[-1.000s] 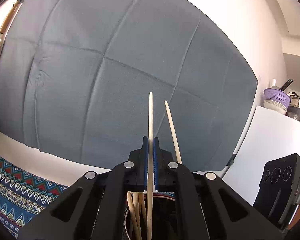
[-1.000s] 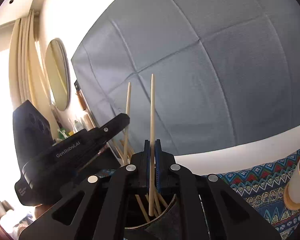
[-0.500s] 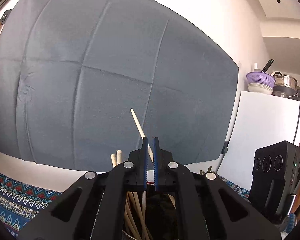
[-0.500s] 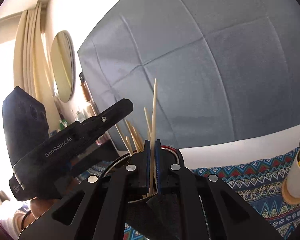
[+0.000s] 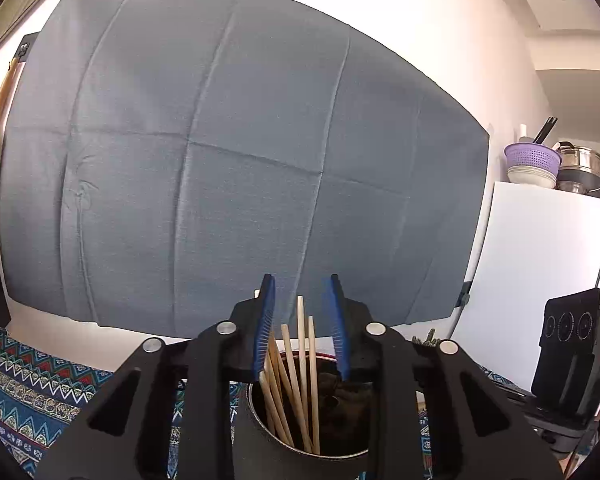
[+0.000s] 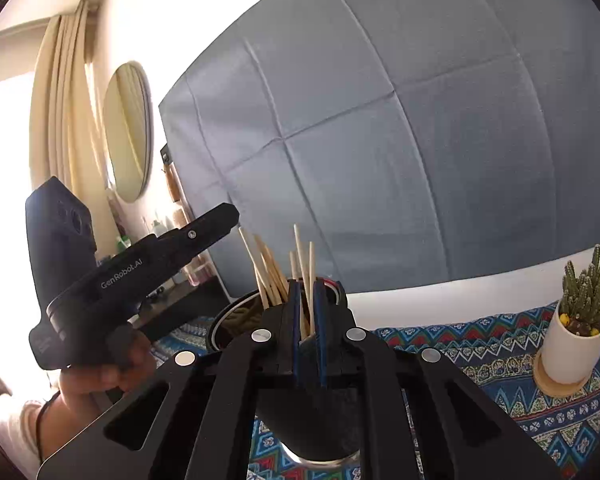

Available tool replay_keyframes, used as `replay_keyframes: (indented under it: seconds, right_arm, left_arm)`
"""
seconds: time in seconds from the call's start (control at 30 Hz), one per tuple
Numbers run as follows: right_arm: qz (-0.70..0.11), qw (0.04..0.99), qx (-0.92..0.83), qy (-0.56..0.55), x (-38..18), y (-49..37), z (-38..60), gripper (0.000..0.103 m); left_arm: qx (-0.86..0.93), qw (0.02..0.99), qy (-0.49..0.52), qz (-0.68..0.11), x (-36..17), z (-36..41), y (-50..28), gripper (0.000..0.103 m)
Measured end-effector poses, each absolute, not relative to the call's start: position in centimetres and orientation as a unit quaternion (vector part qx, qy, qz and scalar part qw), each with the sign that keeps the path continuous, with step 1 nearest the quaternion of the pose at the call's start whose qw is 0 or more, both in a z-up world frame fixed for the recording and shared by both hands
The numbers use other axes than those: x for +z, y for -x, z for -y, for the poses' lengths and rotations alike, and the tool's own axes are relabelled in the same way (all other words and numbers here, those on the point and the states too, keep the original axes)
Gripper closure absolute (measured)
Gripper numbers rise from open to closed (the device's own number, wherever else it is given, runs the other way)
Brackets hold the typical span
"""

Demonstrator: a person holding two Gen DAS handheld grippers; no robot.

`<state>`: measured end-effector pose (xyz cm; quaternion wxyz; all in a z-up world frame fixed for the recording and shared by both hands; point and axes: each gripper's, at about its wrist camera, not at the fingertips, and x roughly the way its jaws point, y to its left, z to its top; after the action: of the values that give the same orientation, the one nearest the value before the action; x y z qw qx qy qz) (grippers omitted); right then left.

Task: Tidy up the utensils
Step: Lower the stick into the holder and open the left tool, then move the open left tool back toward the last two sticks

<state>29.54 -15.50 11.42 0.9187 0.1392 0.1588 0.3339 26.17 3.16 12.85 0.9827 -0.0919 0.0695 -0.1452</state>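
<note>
The left gripper (image 5: 302,320), a black tool with blue pads on its two fingers, is opening. Its jaws stand apart and the pads press on nothing. Between and below them you can see the tops of the pale wooden chopsticks (image 5: 296,376). The sticks stand loose, leaning this way and that, inside a round dark cup with a shiny metal rim (image 5: 260,416). The cup sits right under the gripper on a blue cloth with zigzag patterns (image 5: 28,384). The right gripper (image 6: 308,320), black with blue pads too, has its jaws close together with only a thin gap. One thin stick shows in that gap, but I cannot tell if the pads squeeze it or if it just stands in the cup behind them. In the right view the left gripper (image 6: 140,268) comes in from the left side, held by a person's hand (image 6: 100,376). A big grey-blue cloth with fold lines (image 5: 236,160) hangs on the wall behind. A small green cactus in a white pot (image 6: 580,320) stands on the patterned cloth, well off to the right of the cup.
</note>
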Motion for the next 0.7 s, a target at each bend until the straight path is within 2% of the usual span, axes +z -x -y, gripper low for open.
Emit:
replay_keyframes:
  seconds: [0.1, 0.13, 0.2, 0.27, 0.33, 0.4, 0.57, 0.63, 0.7]
  right_arm:
    - [-0.162, 0.92, 0.331, -0.135, 11.7, -29.0, 15.8, 0.094]
    - [-0.164, 0.92, 0.328, -0.135, 11.7, -28.8, 16.0, 0.094]
    - [-0.169, 0.92, 0.324, -0.138, 11.6, -28.5, 16.3, 0.093]
    - [-0.175, 0.921, 0.318, -0.142, 11.4, -28.3, 16.8, 0.084]
    - [-0.186, 0.922, 0.306, -0.151, 11.2, -28.1, 17.4, 0.048]
    - [-0.197, 0.916, 0.305, -0.174, 10.9, -28.0, 18.5, 0.043]
    - [-0.224, 0.901, 0.296, -0.224, 10.5, -28.0, 21.2, 0.029]
    - [-0.234, 0.898, 0.295, -0.229, 10.5, -27.7, 22.0, 0.016]
    - [-0.241, 0.894, 0.297, -0.235, 10.5, -27.3, 22.8, 0.016]
  left_arm:
    - [-0.138, 0.984, 0.084, -0.071, 12.9, -3.1, -25.6, 0.058]
    - [-0.135, 0.984, 0.085, -0.076, 12.9, -3.2, -25.6, 0.044]
    - [-0.135, 0.983, 0.093, -0.085, 12.9, -3.3, -25.5, 0.038]
    - [-0.131, 0.983, 0.093, -0.088, 12.9, -3.3, -25.2, 0.032]
    - [-0.117, 0.985, 0.091, -0.091, 12.9, -3.3, -24.9, 0.018]
    - [-0.078, 0.988, 0.094, -0.096, 12.9, -3.1, -24.4, 0.006]
    - [-0.052, 0.987, 0.093, -0.117, 13.1, -2.9, -23.1, 0.006]
    - [-0.044, 0.989, 0.081, -0.119, 13.2, -2.7, -22.4, 0.006]
    - [-0.046, 0.99, 0.068, -0.116, 13.4, -2.5, -21.5, 0.006]
